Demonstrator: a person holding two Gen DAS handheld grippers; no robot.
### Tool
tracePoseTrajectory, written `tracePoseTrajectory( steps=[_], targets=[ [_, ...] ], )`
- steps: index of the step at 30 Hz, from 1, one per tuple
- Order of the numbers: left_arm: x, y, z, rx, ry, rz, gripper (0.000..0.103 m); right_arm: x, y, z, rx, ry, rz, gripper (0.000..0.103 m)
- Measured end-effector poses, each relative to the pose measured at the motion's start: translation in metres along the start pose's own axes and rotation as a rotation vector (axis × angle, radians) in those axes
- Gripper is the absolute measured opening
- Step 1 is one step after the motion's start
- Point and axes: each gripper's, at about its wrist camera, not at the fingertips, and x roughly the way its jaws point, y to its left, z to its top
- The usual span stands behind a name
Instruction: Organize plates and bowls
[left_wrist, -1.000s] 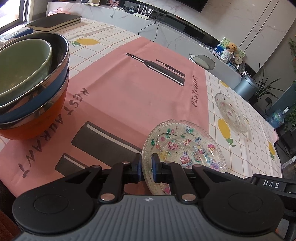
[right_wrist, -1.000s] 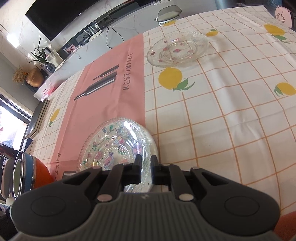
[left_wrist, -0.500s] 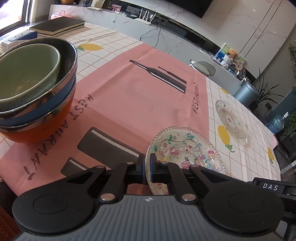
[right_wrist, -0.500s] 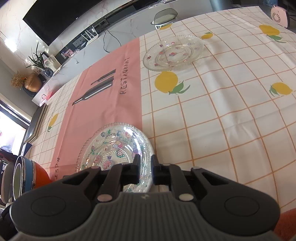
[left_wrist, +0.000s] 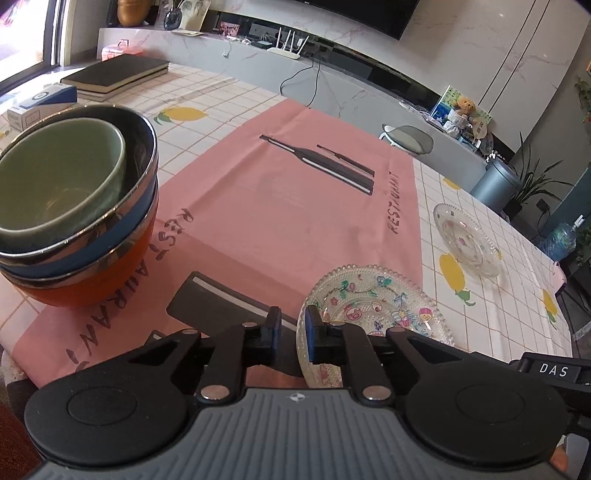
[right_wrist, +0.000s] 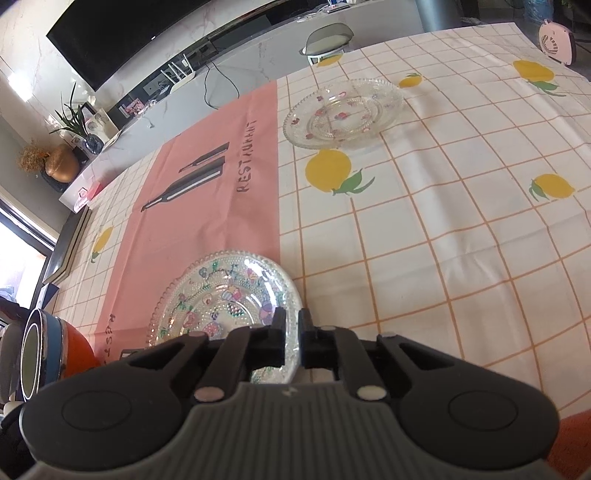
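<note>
Two handheld grippers reach forward low over a table. The left gripper holds its black fingers slightly apart, a narrow gap between the pads, with the beaded rim of a glass plate standing in that gap against the right pad. The right gripper points the same way, its fingers drawn close together around the opposite rim of the same plate, glass visible in the thin slot between the pads. Both units sit level, linkage arms folded inward from the round pivot housings behind the fingers.
</note>
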Motion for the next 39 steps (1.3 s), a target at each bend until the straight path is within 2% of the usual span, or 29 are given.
tracePoseTrajectory(
  steps=[2,4,6,8,12,15,17,22,26,29,34,37,39],
  targets=[
    [-0.007,-0.006,0.004,0.028,-0.032,-0.005,0.015,-0.003,0.0,0.002,0.002,-0.013,-0.004,0.01],
    [-0.012,-0.015,0.01,0.064,-0.059,-0.016,0.02,-0.006,0.001,0.004,-0.007,-0.027,-0.015,0.023],
    [-0.016,-0.025,0.017,0.092,-0.074,-0.034,0.022,-0.008,0.004,0.008,-0.022,-0.04,-0.031,0.028],
    [-0.017,-0.036,0.022,0.119,-0.08,-0.06,0.022,-0.012,0.005,0.013,-0.039,-0.056,-0.038,0.028],
    [-0.009,-0.058,0.035,0.142,-0.048,-0.185,0.022,-0.017,0.0,0.027,-0.029,-0.079,-0.036,0.029],
    [0.0,-0.072,0.045,0.134,-0.021,-0.244,0.03,-0.018,-0.006,0.043,-0.018,-0.098,-0.035,0.029],
    [0.007,-0.081,0.051,0.137,-0.013,-0.262,0.032,-0.019,-0.01,0.055,-0.011,-0.131,-0.063,0.034],
    [0.028,-0.106,0.062,0.156,0.003,-0.278,0.036,-0.013,-0.026,0.085,0.006,-0.222,-0.167,0.034],
    [0.049,-0.116,0.065,0.161,0.029,-0.278,0.044,-0.004,-0.043,0.101,0.02,-0.296,-0.185,0.034],
    [0.065,-0.122,0.066,0.162,0.034,-0.283,0.049,0.01,-0.052,0.116,0.022,-0.272,-0.183,0.035],
    [0.098,-0.124,0.075,0.102,0.098,-0.316,0.054,0.033,-0.062,0.138,-0.007,-0.243,-0.206,0.035],
    [0.116,-0.128,0.079,0.091,0.115,-0.314,0.055,0.046,-0.075,0.149,0.047,-0.213,-0.214,0.035],
    [0.126,-0.132,0.082,0.102,0.121,-0.313,0.055,0.053,-0.088,0.154,0.106,-0.188,-0.186,0.035]
  ],
)
